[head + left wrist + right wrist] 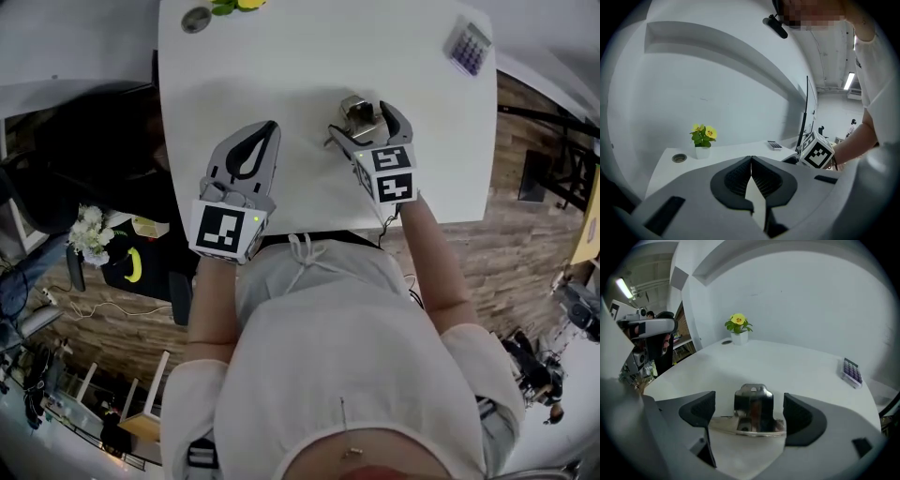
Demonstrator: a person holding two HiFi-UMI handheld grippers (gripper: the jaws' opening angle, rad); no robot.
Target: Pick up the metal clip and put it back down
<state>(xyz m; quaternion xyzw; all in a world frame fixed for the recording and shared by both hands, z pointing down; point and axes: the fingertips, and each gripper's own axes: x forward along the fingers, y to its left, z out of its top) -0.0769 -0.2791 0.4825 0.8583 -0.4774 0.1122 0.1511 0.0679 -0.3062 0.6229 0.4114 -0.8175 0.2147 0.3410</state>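
A shiny metal clip [356, 107] rests on the white table [309, 56], right of centre near the front edge. My right gripper [366, 122] is open with one jaw on each side of it. In the right gripper view the clip [752, 408] stands between the dark pads [699, 409], with a gap on both sides. My left gripper [270, 127] lies to the left of the clip, shut and holding nothing. In the left gripper view the left gripper [751, 160] has its pads pressed together.
At the table's far edge stand a small pot with a yellow flower [739, 330] and a round grey grommet [195, 19]. A calculator [467, 47] lies at the far right corner. The front table edge [309, 229] runs just behind both grippers.
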